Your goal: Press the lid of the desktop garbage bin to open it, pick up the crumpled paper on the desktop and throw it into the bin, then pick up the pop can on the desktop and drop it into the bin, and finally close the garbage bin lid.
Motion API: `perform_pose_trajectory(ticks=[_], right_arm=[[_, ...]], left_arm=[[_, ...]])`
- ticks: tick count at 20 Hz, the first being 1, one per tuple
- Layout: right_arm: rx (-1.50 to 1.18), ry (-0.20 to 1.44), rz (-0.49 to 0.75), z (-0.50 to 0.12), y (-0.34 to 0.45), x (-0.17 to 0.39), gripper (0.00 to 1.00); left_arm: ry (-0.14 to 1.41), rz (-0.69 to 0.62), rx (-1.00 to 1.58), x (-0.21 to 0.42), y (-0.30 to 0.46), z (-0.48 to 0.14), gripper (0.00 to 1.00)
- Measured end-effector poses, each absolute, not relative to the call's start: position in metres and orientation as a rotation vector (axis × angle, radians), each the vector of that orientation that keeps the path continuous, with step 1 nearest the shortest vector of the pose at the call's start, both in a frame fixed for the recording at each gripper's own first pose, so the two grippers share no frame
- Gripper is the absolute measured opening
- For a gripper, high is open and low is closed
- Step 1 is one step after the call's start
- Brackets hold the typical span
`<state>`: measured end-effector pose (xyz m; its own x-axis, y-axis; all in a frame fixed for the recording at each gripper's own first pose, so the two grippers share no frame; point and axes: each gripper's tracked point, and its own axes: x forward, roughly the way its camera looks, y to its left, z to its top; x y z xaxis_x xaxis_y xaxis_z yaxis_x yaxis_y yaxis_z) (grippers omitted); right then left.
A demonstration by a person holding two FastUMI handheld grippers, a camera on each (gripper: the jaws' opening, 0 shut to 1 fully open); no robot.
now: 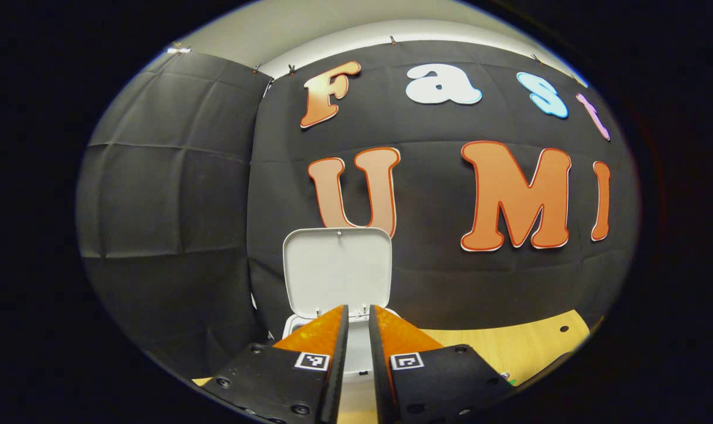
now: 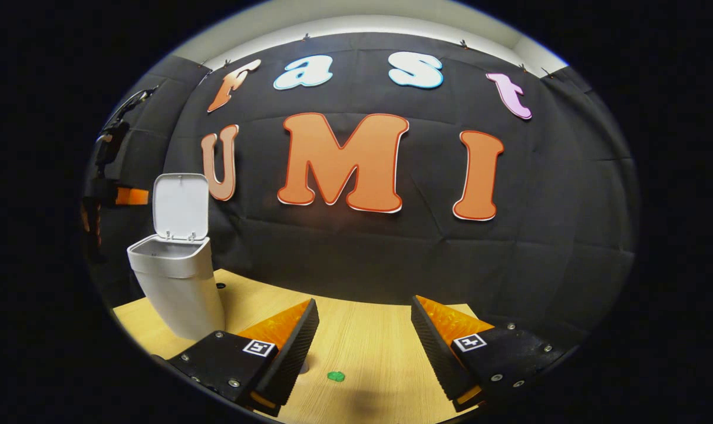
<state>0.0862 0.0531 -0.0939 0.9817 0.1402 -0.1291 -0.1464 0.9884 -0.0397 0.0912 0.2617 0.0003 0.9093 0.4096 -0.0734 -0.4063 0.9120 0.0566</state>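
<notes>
In the left gripper view the left gripper (image 1: pixel 358 321) sits w/ its two fingers nearly pressed together, only a thin slit between them and nothing pinched – the fingertips sit right in front of the small white plastic desktop garbage bin (image 1: pixel 356 347), whose body peeks through the slit. The bin's flat white rounded-rectangle lid (image 1: pixel 337 272) stands up, swung back on its hinges toward the black cloth wall (image 1: pixel 174 194), so the bin is open. The light wooden tabletop (image 1: pixel 521 344) shows to the right of the fingers. In the right gripper view the right gripper (image 2: pixel 365 327) is spread wide, fingers well apart, holding nothing, low over the wooden tabletop (image 2: pixel 362 341). A small green dot (image 2: pixel 335 376) marks the wood between the fingers, near the bottom edge. The white bin (image 2: pixel 177 285) stands at far left on the table – lid (image 2: pixel 181 206) upright, mouth open; can't tell what's inside. Behind it, at the left edge, the other gripper (image 2: pixel 112 176) is dimly visible, above the bin's level.
</notes>
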Motion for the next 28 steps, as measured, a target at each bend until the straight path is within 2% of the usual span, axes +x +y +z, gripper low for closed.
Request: perform_pose_trajectory(ticks=[2, 3, 7, 12, 14, 21, 28], right_arm=[[-0.047, 0.132, 0.173, -0.106, 0.057, 0.086, 0.94], [-0.047, 0.136, 0.186, -0.114, 0.059, 0.086, 0.94], [-0.079, 0.192, 0.232, -0.161, 0.069, 0.088, 0.94], [-0.068, 0.318, 0.259, -0.225, 0.073, 0.094, 0.94], [-0.022, 0.373, 0.287, -0.247, 0.080, 0.097, 0.94], [-0.055, 0.515, 0.261, -0.318, 0.083, 0.128, 0.94], [-0.130, 0.620, 0.275, -0.378, 0.098, 0.135, 0.95]], left_arm=[[0.055, 0.416, 0.036, 0.083, 0.255, 0.010, 0.36], [0.041, 0.413, 0.041, 0.079, 0.251, 0.016, 0.36], [-0.004, 0.390, 0.064, 0.065, 0.234, 0.027, 0.69], [-0.066, 0.355, 0.064, 0.045, 0.207, 0.037, 0.86], [-0.071, 0.351, 0.088, 0.035, 0.200, 0.040, 0.87], [-0.106, 0.355, 0.123, 0.001, 0.182, 0.055, 0.87], [-0.051, 0.361, 0.147, -0.018, 0.180, 0.039, 0.87]])
